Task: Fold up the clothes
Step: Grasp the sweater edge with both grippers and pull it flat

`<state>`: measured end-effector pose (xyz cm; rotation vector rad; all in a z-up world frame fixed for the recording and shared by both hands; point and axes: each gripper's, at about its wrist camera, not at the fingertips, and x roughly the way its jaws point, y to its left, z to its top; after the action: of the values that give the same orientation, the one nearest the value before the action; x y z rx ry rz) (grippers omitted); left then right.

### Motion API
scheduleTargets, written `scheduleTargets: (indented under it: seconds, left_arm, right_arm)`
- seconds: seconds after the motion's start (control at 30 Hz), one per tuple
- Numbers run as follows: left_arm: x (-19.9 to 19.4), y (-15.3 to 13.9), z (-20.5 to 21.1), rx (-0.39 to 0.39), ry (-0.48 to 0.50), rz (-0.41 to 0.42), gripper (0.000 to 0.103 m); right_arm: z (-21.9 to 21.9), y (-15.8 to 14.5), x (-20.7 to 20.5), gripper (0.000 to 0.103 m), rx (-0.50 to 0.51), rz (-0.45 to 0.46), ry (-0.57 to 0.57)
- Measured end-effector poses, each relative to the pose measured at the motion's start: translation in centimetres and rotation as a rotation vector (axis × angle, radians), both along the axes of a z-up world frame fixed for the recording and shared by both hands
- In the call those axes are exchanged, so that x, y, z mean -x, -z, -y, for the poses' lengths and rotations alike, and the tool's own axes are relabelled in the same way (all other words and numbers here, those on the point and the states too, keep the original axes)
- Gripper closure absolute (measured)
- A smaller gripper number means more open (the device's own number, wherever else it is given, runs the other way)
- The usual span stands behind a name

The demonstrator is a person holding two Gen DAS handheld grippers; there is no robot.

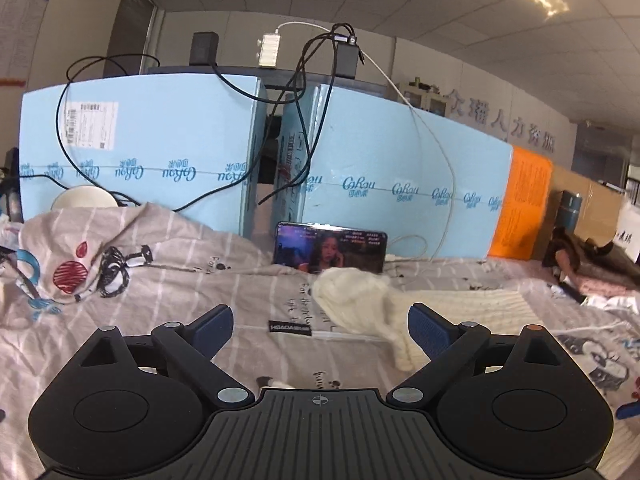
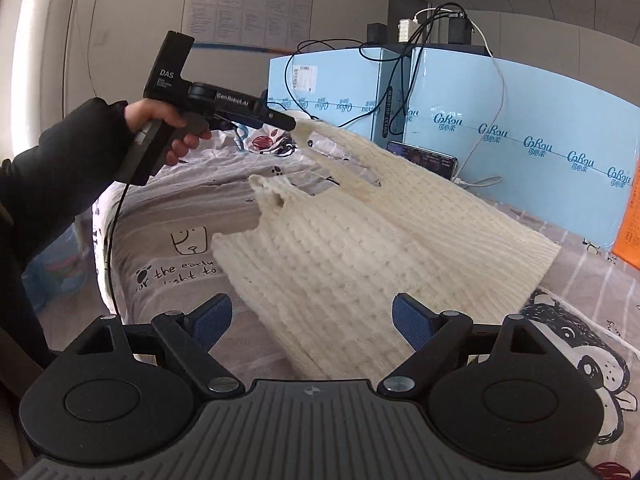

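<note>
Cream knitted vest lies spread on the bed over a grey cartoon-print sheet. Left tongs appear pinched on one shoulder strap in the right wrist view, lifting it, though the left wrist view shows them spread. Right tongs hover over the vest's hem, pads apart. Behind, a phone leans against blue boxes.

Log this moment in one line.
fold clothes | left tongs open at cream knitted vest | right tongs open over vest
</note>
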<state>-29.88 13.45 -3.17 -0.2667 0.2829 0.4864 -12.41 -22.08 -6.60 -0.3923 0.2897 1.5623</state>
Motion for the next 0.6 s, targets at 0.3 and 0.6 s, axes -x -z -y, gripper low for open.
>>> scheduleTargets:
  seconds: [0.3, 0.6]
  left_arm:
    - [2.7, 2.0, 7.5, -0.333, 0.236, -0.03, 0.005]
    - [-0.4, 7.1, 16.6, -0.573, 0.674, -0.321, 0.01]
  right_arm:
    - [-0.4, 1.3, -0.8, 0.016, 0.056, 0.021, 0.044]
    - [-2.5, 1.5, 0.7, 0.033, 0.058, 0.157, 0.001]
